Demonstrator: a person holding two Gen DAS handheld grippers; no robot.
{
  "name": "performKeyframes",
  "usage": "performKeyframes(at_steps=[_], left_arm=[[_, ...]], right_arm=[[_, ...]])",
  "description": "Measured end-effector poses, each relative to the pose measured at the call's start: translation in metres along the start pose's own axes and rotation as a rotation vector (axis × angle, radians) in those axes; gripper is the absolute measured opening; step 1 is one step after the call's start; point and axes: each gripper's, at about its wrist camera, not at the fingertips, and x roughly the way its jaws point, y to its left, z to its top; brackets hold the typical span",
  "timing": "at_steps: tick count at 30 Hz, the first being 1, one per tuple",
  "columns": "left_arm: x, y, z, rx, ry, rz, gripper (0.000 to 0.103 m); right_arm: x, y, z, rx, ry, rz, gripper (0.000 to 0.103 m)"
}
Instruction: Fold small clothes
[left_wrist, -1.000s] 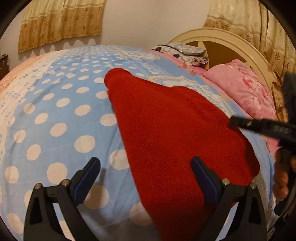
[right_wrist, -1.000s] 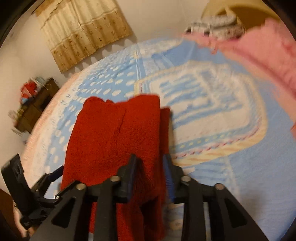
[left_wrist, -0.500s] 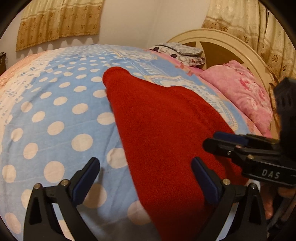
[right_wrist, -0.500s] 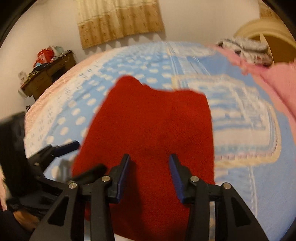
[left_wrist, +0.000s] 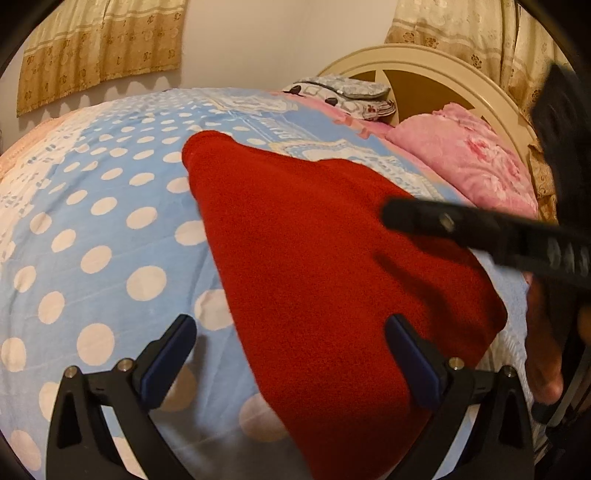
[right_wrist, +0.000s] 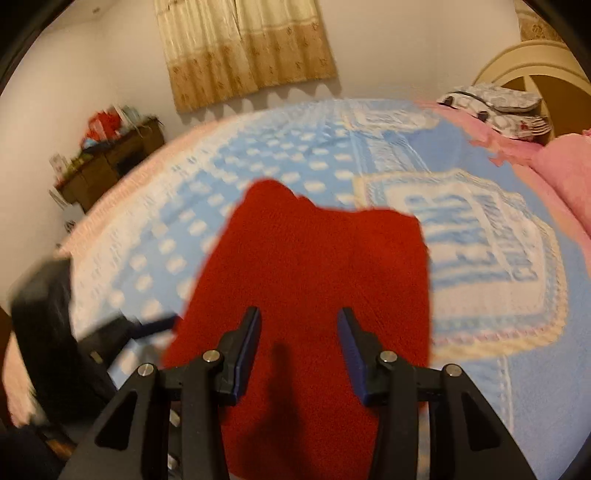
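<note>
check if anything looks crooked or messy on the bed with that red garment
Nothing stands out. The red garment lies flat and folded on the blue dotted bedspread, one narrow end jutting out at the far side.

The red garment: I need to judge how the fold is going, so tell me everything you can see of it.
The red garment is a fuzzy, fleece-like cloth in plain deep red, lying flat on the blue polka-dot bedspread. It looks already folded, with a narrow rounded end far from the cameras and a wider near end. Both tongs are open above it: the left tongs straddle its near edge, the right tongs hover over its middle and have just been opening, with nothing pinched.
</note>
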Motion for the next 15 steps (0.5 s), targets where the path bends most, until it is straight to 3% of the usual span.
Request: performKeyframes(at_steps=[5, 15], left_arm=[[0.0, -0.002, -0.001, 0.013, 0.002, 0.007, 0.103], [0.004, -0.005, -0.001, 0.036, 0.029, 0.009, 0.103]], right_arm=[[0.042, -0.026, 0.014, 0.083, 0.116, -0.024, 0.044], [0.039, -0.045, 0.008, 0.084, 0.087, 0.04, 0.041]])
